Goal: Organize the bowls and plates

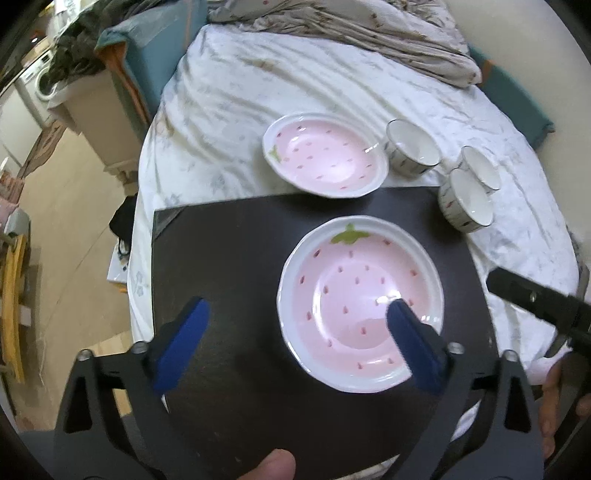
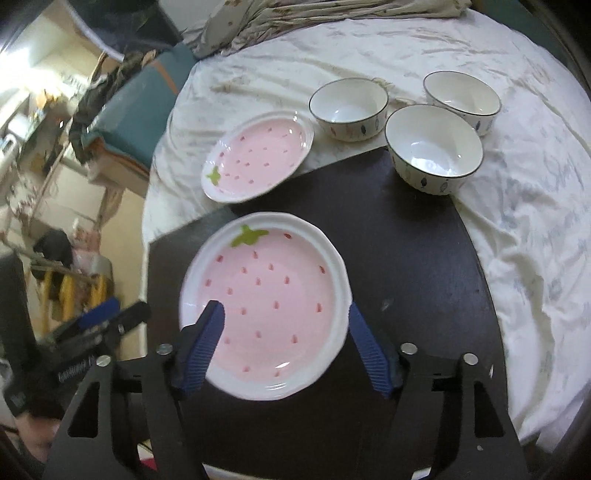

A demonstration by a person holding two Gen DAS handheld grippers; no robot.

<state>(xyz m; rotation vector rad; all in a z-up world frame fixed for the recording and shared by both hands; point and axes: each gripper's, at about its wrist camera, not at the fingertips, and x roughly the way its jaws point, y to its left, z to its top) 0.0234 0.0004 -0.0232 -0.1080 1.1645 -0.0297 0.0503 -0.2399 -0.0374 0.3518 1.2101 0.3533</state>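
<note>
A pink strawberry plate (image 1: 360, 301) (image 2: 264, 302) lies on a dark board (image 1: 229, 258) (image 2: 406, 258). A second strawberry plate (image 1: 325, 155) (image 2: 258, 157) rests on the white sheet just behind the board. Three white bowls (image 1: 412, 151) (image 1: 467, 201) (image 1: 480, 171) (image 2: 349, 109) (image 2: 434, 149) (image 2: 461, 96) stand behind and to the right. My left gripper (image 1: 295, 314) is open above the board, its right finger over the near plate. My right gripper (image 2: 284, 321) is open, with its fingers on either side of the near plate.
The board lies on a bed with a wrinkled white sheet (image 1: 229, 110) (image 2: 535, 184). A crumpled blanket (image 1: 351, 29) (image 2: 295, 18) lies at the back. The floor and clutter (image 1: 55, 221) are to the left of the bed.
</note>
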